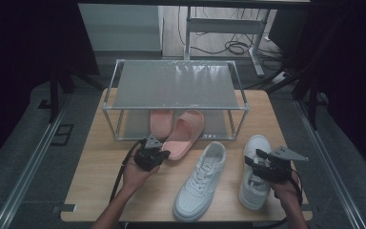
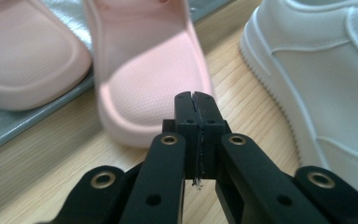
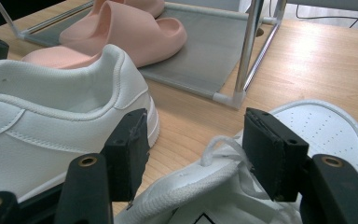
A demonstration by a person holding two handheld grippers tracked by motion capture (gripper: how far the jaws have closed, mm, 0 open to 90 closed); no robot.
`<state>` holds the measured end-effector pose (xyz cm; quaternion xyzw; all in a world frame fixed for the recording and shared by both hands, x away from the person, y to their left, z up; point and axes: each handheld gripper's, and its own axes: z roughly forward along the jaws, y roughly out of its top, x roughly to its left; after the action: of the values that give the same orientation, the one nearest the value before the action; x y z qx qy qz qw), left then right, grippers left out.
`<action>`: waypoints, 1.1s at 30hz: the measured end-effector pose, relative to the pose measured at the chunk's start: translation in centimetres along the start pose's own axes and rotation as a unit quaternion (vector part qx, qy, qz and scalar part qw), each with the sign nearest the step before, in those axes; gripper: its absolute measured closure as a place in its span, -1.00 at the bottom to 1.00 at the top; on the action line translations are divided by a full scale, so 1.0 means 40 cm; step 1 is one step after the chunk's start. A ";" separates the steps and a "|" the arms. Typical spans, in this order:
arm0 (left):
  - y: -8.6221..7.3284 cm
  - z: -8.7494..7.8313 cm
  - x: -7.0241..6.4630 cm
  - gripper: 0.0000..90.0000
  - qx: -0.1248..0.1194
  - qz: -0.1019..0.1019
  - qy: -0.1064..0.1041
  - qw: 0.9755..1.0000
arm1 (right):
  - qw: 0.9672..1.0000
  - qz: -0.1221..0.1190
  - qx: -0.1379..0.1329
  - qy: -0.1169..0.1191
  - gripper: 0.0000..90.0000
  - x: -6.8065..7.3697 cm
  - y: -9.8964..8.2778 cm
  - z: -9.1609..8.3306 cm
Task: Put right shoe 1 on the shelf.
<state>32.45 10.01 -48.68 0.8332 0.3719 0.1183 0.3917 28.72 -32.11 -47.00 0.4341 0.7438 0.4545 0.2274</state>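
Observation:
Two pink slippers lie at the shoe rack [image 1: 176,86]. One slipper [image 1: 161,121] rests on the low shelf; the other slipper [image 1: 185,133] [image 2: 144,84] hangs off it with its heel on the table. My left gripper [image 1: 159,153] [image 2: 196,100] is shut with nothing between its jaws, its tip right at that heel. Two white sneakers sit on the table. My right gripper [image 1: 256,158] [image 3: 198,154] is open, its jaws either side of the collar of the right sneaker [image 1: 256,143] [image 3: 326,126], pads off it. The left sneaker [image 1: 201,181] [image 3: 51,116] lies between the hands.
The rack's top shelf is bare mesh, and its metal post [image 3: 249,46] stands close beyond the right sneaker. Bare wooden table [image 1: 100,181] stretches to the left of my left hand. Cables lie on the floor [image 1: 233,46] behind the table.

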 end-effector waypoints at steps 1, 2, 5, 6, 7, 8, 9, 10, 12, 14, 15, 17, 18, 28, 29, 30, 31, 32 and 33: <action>-0.002 0.000 0.003 1.00 0.003 0.001 0.002 1.000 | 1.000 0.000 0.000 0.000 -0.08 0.001 0.000 0.000; -0.004 0.000 0.007 1.00 0.007 0.003 0.003 1.000 | 1.000 0.000 0.000 0.000 -0.08 0.001 0.000 0.001; -0.009 0.006 0.009 1.00 0.020 0.007 0.007 1.000 | 1.000 0.001 0.001 0.001 -0.08 0.000 0.000 0.000; -0.010 0.008 0.008 1.00 0.024 0.007 0.006 1.000 | 1.000 0.001 0.000 0.001 -0.08 0.000 -0.001 0.001; -0.011 0.012 0.007 1.00 0.027 0.010 0.005 1.000 | 1.000 0.002 0.000 0.001 -0.08 0.000 -0.001 0.001; -0.011 0.015 0.006 1.00 0.028 0.013 0.004 1.000 | 1.000 0.001 0.000 0.001 -0.08 0.000 -0.001 0.001; -0.010 0.020 0.005 1.00 0.031 0.016 0.004 0.999 | 1.000 0.001 0.000 0.000 -0.08 0.000 -0.001 0.002; -0.009 0.025 0.004 1.00 0.035 0.016 0.004 0.999 | 1.000 0.000 0.001 0.000 -0.08 0.000 -0.001 0.001; -0.006 0.035 0.003 1.00 0.040 0.018 0.003 0.999 | 1.000 0.000 0.001 0.000 -0.08 0.000 -0.001 0.001; -0.003 0.043 0.002 1.00 0.044 0.019 0.000 0.999 | 1.000 0.001 0.001 0.001 -0.08 0.000 -0.001 0.000; -0.003 0.046 0.002 1.00 0.046 0.021 -0.002 0.999 | 1.000 0.001 0.000 0.001 -0.08 -0.001 -0.001 0.000; 0.000 0.054 0.001 1.00 0.049 0.021 -0.004 0.999 | 1.000 0.001 0.000 0.001 -0.08 -0.001 -0.001 0.001; 0.002 0.058 0.000 1.00 0.050 0.022 -0.006 0.999 | 1.000 0.001 0.000 0.001 -0.08 -0.001 -0.001 0.001; 0.023 0.103 -0.018 1.00 0.058 0.023 -0.018 0.998 | 1.000 0.000 0.000 0.001 -0.08 -0.001 -0.001 0.000; 0.027 0.106 -0.020 1.00 0.058 0.024 -0.018 0.998 | 1.000 0.000 0.000 0.001 -0.08 -0.001 -0.001 0.000; 0.032 0.108 -0.021 1.00 0.058 0.027 -0.018 0.998 | 1.000 0.001 0.000 0.001 -0.08 -0.002 -0.001 0.000; 0.035 0.110 -0.022 1.00 0.059 0.027 -0.019 0.998 | 1.000 0.001 0.000 0.001 -0.08 -0.002 -0.001 -0.001; 0.041 0.114 -0.024 1.00 0.058 0.028 -0.020 0.998 | 1.000 0.001 -0.001 0.001 -0.08 -0.001 -0.001 -0.001; 0.046 0.117 -0.025 1.00 0.056 0.026 -0.020 0.998 | 1.000 0.001 -0.001 0.001 -0.08 -0.002 -0.001 -0.001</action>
<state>35.00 5.87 -50.34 0.8654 0.3479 0.0906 0.3490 28.71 -32.18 -47.01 0.4345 0.7431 0.4557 0.2267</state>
